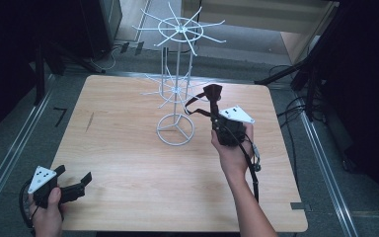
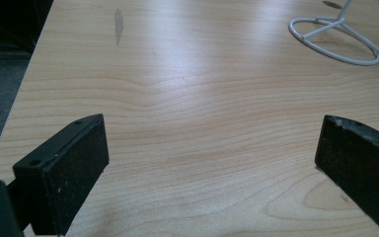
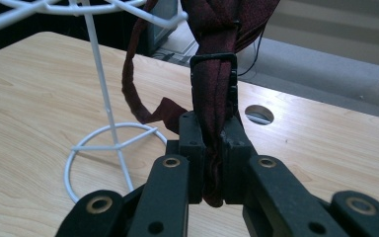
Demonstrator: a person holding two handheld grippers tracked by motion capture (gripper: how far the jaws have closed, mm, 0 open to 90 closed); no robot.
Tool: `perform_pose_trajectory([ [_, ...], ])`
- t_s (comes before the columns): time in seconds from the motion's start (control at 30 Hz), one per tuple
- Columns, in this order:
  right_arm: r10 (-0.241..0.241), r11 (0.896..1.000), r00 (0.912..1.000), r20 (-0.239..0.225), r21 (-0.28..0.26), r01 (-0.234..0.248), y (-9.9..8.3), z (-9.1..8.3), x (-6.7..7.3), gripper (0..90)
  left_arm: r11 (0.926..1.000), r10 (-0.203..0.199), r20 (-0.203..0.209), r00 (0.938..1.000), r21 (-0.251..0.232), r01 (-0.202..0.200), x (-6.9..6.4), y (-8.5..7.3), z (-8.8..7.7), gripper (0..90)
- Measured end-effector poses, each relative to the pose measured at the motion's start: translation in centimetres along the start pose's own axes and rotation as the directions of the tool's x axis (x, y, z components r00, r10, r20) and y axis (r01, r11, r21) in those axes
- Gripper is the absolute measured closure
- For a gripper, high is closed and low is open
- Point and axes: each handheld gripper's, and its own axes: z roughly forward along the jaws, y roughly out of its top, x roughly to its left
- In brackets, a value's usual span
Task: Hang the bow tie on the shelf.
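A dark red fabric strap (image 1: 211, 94) with a black buckle (image 3: 214, 74) hangs beside the lower hooks of a white wire rack (image 1: 176, 89). My right gripper (image 1: 217, 118) is shut on the strap (image 3: 212, 113) just below the buckle and holds it up right of the rack's pole. The strap's loop (image 3: 131, 84) curves down toward the rack's ring base (image 3: 109, 143). One hook tip (image 3: 170, 19) lies close to the strap's upper part; whether they touch I cannot tell. My left gripper (image 1: 74, 174) rests at the table's near left corner, open (image 2: 212, 148) with bare wood between the jaws.
The wooden table (image 1: 128, 163) has a small round hole (image 3: 259, 114) behind the strap and a dark smudge (image 2: 118, 24) at the left. The rack's ring base (image 2: 335, 42) stands far ahead of the left gripper. Dark stands and cables (image 1: 296, 106) surround the table.
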Motion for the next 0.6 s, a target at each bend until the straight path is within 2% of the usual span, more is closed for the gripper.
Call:
perform_pose_trajectory([
  [0.23, -0.005, 1.000, 0.9995, 0.032, -0.012, 0.005, -1.8, -0.3, 0.1, 84.3, 1.0000, 0.002, 0.000, 1.0000, 0.001, -0.002, 0.0, 0.0, 0.0, 0.4],
  [0.6, 0.001, 0.999, 0.9998, 0.020, -0.038, -0.001, -1.4, -1.1, 0.3, 84.2, 1.0000, -0.001, 0.000, 1.0000, 0.001, 0.001, 0.0, 0.0, 0.0, 0.4],
])
